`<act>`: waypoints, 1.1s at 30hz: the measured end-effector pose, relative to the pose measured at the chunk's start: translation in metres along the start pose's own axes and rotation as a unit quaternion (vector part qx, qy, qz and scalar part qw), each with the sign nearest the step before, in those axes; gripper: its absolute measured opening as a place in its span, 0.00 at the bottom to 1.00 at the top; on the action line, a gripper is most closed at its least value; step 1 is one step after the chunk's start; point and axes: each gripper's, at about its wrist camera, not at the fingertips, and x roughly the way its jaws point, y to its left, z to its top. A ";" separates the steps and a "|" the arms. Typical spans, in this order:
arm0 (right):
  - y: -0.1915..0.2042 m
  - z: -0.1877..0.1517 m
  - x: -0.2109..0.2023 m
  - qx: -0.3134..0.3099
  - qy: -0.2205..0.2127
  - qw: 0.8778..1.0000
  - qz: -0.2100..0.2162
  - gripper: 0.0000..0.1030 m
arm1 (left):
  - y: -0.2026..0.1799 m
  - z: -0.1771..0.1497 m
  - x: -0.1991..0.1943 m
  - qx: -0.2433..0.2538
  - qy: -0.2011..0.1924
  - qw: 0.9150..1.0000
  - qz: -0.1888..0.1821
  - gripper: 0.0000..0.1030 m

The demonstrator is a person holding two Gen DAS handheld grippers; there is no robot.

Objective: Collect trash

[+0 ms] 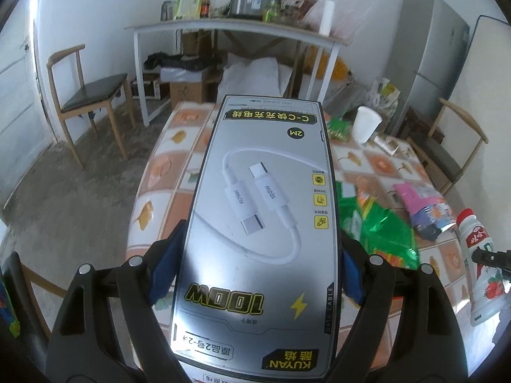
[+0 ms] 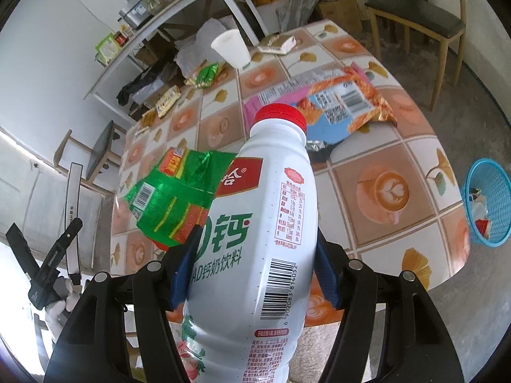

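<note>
Trash filled both jaws: the left gripper (image 1: 255, 274) clamped a cable box (image 1: 258, 223), the right gripper (image 2: 252, 274) a white drink bottle (image 2: 255, 239), above the table (image 2: 383, 166).

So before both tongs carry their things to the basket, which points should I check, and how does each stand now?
1. Left tongs grip the cable box on both sides: ok.
2. Right tongs grip the bottle on both sides: ok.
3. Bottle cap is on: ok.
4. Blue basket is in sight, beside the table: ok.
5. Room left in the basket: cannot tell, only part of it shows.
6. Table free of trash: not ok; green wrapper, orange wrapper and white cup are on it.
</note>
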 end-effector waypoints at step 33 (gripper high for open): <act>-0.034 -0.002 -0.084 0.041 -0.093 0.995 -0.011 0.61 | -0.143 0.034 -0.038 0.132 -0.040 0.975 -0.172 0.76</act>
